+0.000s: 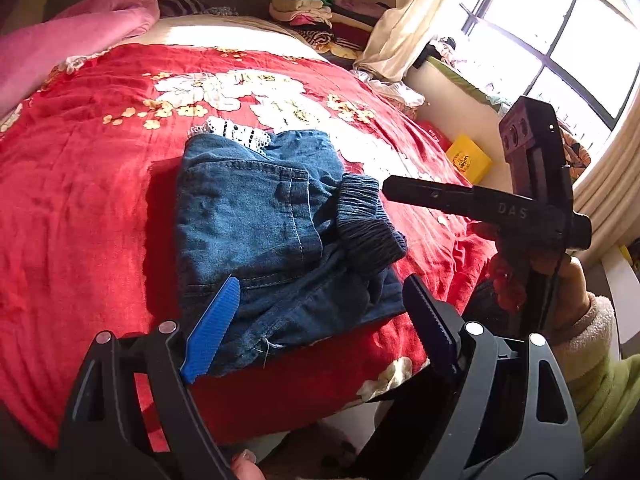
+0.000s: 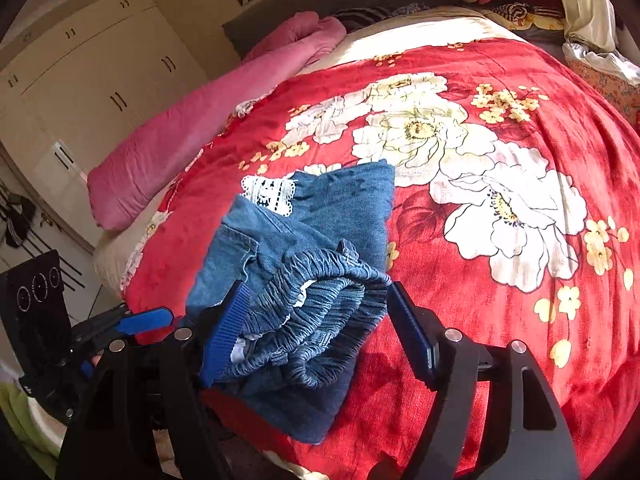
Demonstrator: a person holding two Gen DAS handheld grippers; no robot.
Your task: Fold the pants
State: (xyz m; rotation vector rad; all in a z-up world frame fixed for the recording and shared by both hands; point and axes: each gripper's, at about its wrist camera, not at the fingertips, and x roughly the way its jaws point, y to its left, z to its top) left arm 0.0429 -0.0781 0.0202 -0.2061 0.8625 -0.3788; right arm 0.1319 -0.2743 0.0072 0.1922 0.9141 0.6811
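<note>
Denim pants (image 2: pixel 304 264) lie folded mid-frame on the bed (image 2: pixel 500 320); both tongs, left (image 1: pixel 320 320) and right (image 2: pixel 316 328), gape unclenched around the near edge.

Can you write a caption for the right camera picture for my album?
Open tongs hover around the folded jeans on a red flowered blanket.

The pants (image 1: pixel 256 216) are matt blue denim cloth with a ribbed elastic waistband (image 2: pixel 316 304) and white lace trim (image 2: pixel 269 195), lying on a plush red blanket (image 2: pixel 500 300), beside ridged blue plastic gripper pads (image 1: pixel 212 330).
</note>
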